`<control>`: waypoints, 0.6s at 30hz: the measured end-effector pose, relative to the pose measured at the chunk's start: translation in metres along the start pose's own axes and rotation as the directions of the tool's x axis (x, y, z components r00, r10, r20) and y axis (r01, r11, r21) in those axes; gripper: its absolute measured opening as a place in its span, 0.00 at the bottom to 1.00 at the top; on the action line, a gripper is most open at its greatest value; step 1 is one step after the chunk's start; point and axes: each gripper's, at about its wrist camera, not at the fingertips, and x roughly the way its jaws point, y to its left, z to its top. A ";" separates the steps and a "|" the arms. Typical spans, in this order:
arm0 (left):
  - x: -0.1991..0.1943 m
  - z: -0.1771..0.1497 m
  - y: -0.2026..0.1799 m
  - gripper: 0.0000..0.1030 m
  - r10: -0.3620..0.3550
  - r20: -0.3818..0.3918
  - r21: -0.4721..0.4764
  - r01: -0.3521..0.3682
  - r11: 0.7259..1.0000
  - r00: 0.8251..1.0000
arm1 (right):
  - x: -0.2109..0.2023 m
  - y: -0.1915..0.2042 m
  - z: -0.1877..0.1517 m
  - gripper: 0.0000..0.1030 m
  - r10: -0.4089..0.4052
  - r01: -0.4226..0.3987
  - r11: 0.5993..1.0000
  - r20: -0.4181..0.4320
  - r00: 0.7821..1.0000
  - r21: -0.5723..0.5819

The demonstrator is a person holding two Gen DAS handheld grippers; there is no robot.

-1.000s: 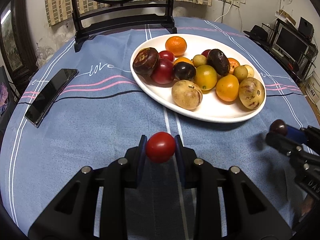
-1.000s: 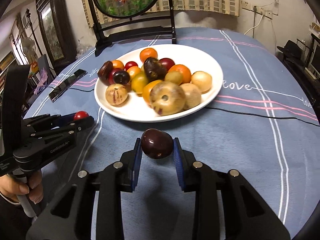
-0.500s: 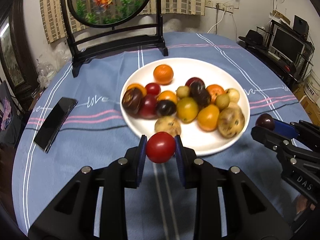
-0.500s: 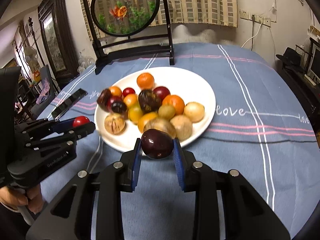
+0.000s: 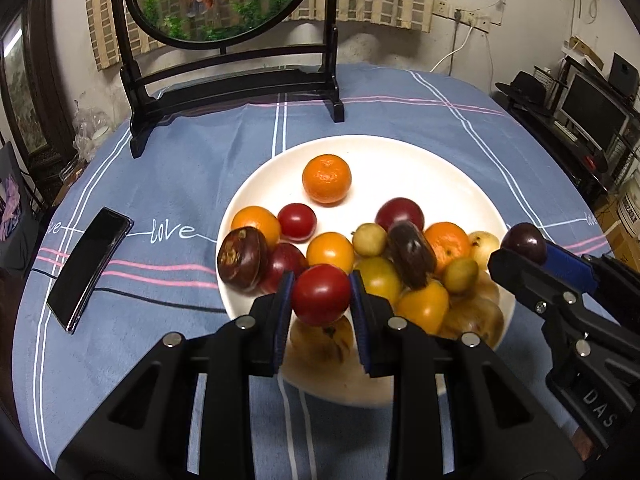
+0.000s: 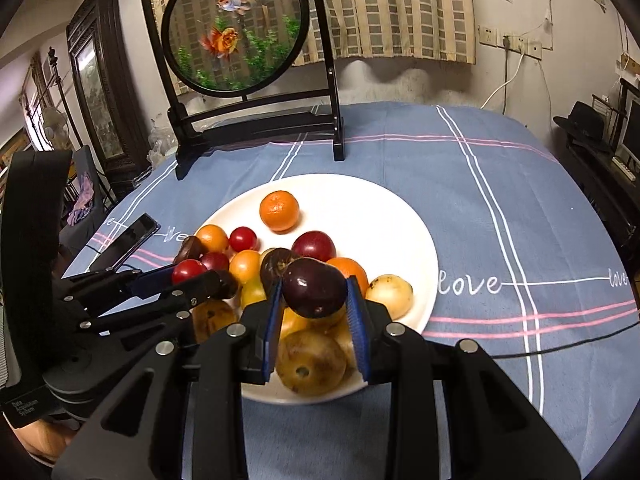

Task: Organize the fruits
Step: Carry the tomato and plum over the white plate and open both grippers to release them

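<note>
Fruits, small and round with glossy skins of orange, red, yellow and dark purple, lie heaped on the smooth white oval plate (image 5: 460,184) on a blue cloth-covered table (image 5: 168,184). Left gripper (image 5: 321,295) clamps a shiny red round tomato (image 5: 321,294) between blue pads above the plate's near edge; right gripper (image 6: 314,295) pinches a dark purple glossy plum (image 6: 314,288) over the heap

Black hand-held gripper (image 5: 321,300), blue pads (silver screws)
</note>
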 end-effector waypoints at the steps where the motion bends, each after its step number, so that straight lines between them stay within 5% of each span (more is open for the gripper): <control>1: 0.002 0.001 0.000 0.27 0.003 -0.001 0.001 -0.003 1.000 1.000 | 0.003 -0.001 0.001 0.30 -0.001 0.001 1.000 -0.005 1.000 0.002; 18: 0.031 0.021 -0.012 0.27 0.028 -0.005 -0.004 -0.028 1.000 1.000 | 0.045 -0.014 0.014 0.30 -0.014 0.016 0.999 -0.029 0.999 0.044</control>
